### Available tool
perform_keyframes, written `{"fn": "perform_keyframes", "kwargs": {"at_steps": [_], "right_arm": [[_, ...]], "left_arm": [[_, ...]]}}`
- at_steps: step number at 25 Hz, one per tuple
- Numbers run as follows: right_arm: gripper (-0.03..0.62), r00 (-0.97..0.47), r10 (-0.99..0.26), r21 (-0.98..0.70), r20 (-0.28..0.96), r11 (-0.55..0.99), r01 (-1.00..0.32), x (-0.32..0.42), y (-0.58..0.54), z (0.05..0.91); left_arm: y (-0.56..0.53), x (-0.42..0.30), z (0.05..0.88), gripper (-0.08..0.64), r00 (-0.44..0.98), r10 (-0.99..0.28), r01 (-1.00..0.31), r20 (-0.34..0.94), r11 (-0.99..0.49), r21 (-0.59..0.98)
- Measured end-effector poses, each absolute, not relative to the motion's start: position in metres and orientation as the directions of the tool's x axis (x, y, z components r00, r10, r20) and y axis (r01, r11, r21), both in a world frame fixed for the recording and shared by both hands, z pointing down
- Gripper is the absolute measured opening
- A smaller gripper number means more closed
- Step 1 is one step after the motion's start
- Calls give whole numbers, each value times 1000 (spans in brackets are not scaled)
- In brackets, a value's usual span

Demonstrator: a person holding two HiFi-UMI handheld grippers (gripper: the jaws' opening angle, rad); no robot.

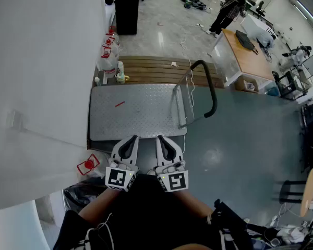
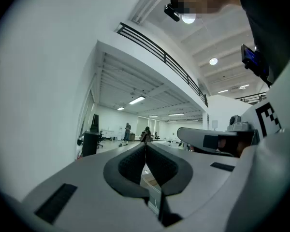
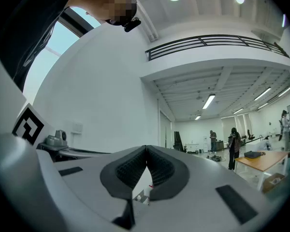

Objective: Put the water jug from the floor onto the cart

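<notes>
No text or number is legible; red labels (image 1: 108, 50) on the water jugs (image 1: 106, 63) are too small

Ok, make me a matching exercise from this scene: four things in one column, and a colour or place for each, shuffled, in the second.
Things:
1. cart deck
2. cart handle
3. water jugs
4. slatted platform

Descriptions:
A. black and curved
B. brown, just beyond the cart
C. grey patterned metal
D. standing in a row by the white wall

Pairs: 1-C, 2-A, 3-D, 4-B.
</notes>
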State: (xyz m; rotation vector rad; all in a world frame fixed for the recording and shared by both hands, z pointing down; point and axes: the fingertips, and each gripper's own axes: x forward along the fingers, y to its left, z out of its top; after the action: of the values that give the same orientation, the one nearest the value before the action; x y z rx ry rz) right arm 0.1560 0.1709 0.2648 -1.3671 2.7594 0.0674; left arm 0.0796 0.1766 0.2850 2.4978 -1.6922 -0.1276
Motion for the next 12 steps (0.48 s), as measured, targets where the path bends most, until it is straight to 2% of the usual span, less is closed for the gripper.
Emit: {"fn": "perform_keyframes", "kwargs": {"at_steps": [12], "right_arm": [[18,-634,-770,23,-75,634,-773,153,184,264]], "left_arm": [[187,81,292,18,357,-934,-923,-3,-353,157]]}}
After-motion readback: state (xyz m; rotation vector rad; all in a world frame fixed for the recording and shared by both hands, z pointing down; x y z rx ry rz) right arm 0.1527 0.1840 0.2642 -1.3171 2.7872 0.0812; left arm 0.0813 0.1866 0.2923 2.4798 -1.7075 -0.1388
